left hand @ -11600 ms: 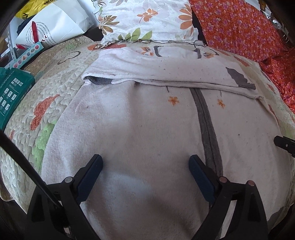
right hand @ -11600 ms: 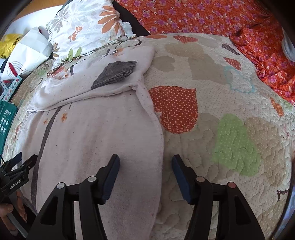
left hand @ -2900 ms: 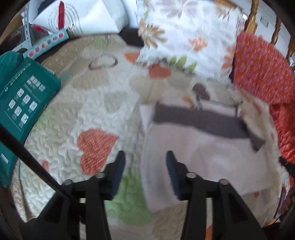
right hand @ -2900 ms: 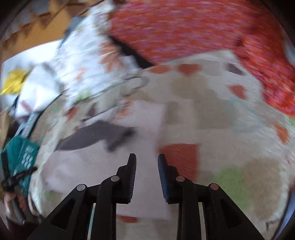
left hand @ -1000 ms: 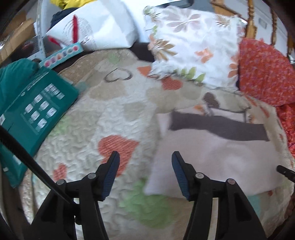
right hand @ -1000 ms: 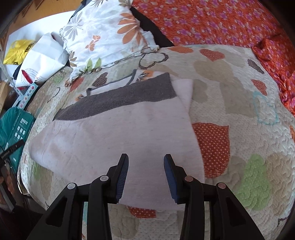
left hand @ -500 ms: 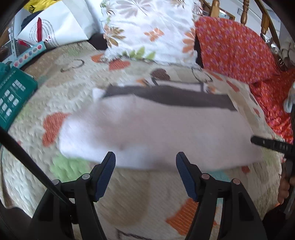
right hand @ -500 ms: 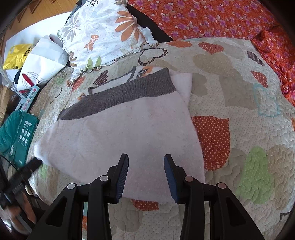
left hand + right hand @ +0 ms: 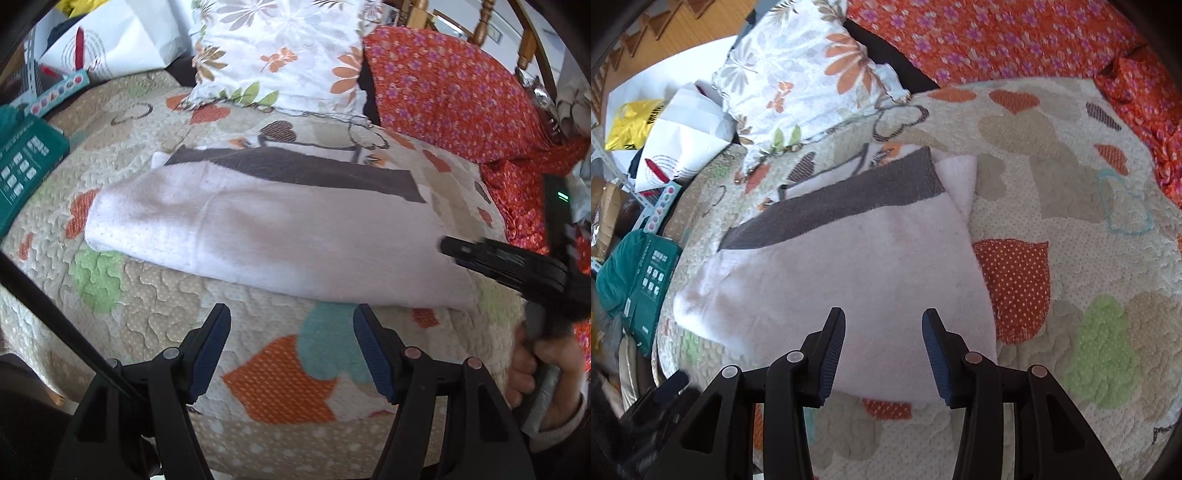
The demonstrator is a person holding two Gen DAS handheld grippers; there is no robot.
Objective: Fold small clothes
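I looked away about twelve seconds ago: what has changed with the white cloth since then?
The white cloth, then spread long with one end turned over, now lies folded into a compact stack, grey band along its far edge. Neither gripper holds it; the right gripper is opening above it, the left gripper over bare quilt. Pillow unmoved.

Cloth (image 9: 266, 225): formerly spread long over the quilt (image 9: 155, 295), one end folded; now doubled into a compact rectangle, grey band along its far edge. Left gripper (image 9: 291, 341): swung off the cloth, jaws empty over quilt. Right gripper (image 9: 882, 354): jaws opening above the cloth's near edge.
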